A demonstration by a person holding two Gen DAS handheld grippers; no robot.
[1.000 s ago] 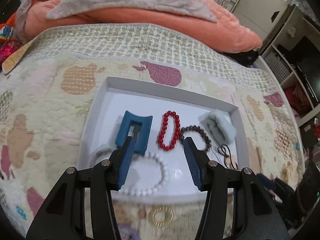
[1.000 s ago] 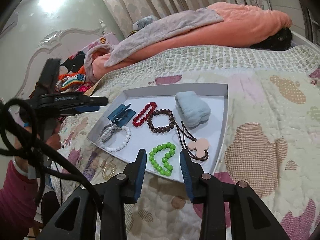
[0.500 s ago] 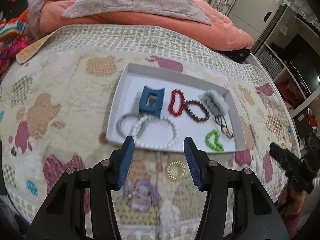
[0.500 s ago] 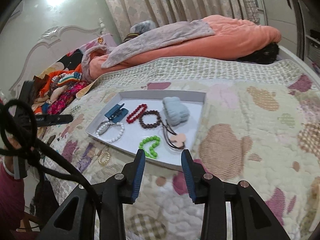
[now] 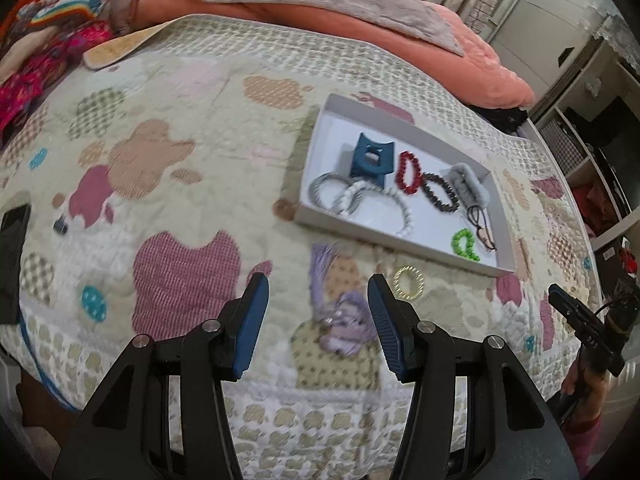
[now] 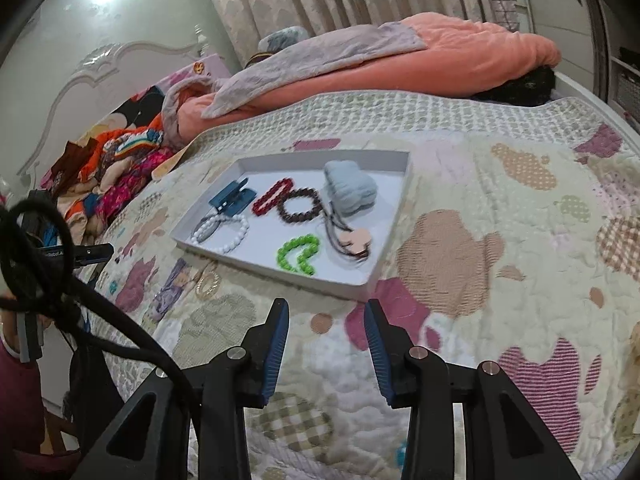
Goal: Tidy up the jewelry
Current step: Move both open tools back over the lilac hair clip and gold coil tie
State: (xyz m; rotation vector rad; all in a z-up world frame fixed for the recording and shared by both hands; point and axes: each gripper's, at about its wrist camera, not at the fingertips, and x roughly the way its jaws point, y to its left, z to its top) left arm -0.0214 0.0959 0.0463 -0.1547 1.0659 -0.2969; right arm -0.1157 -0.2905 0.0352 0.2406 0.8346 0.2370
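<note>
A white tray (image 5: 404, 243) (image 6: 400, 200) lies on the quilted bed. It holds a blue hair claw (image 5: 370, 156), a red bead bracelet (image 5: 408, 172), a brown bead bracelet (image 6: 300, 206), a white pearl bracelet (image 6: 232, 236), a green bead bracelet (image 6: 298, 254), a grey fluffy scrunchie (image 6: 350, 186) and a black hair tie with a pink charm (image 6: 352, 242). A gold ring bracelet (image 5: 408, 280) and a purple tassel scrunchie (image 5: 344, 320) lie on the quilt in front of the tray. My left gripper (image 5: 318, 308) is open and empty, just before the purple scrunchie. My right gripper (image 6: 326, 334) is open and empty, short of the tray.
An orange duvet (image 6: 440, 56) with a grey blanket is piled at the far side of the bed. Colourful clothes (image 6: 120, 164) lie at the headboard side. A black phone (image 5: 12, 248) lies near the bed's left edge. Shelves (image 5: 592, 128) stand to the right.
Both grippers have pulled back from the tray toward the bed's near edge. The left one has also shifted left, bringing the gold bracelet and purple scrunchie into view.
</note>
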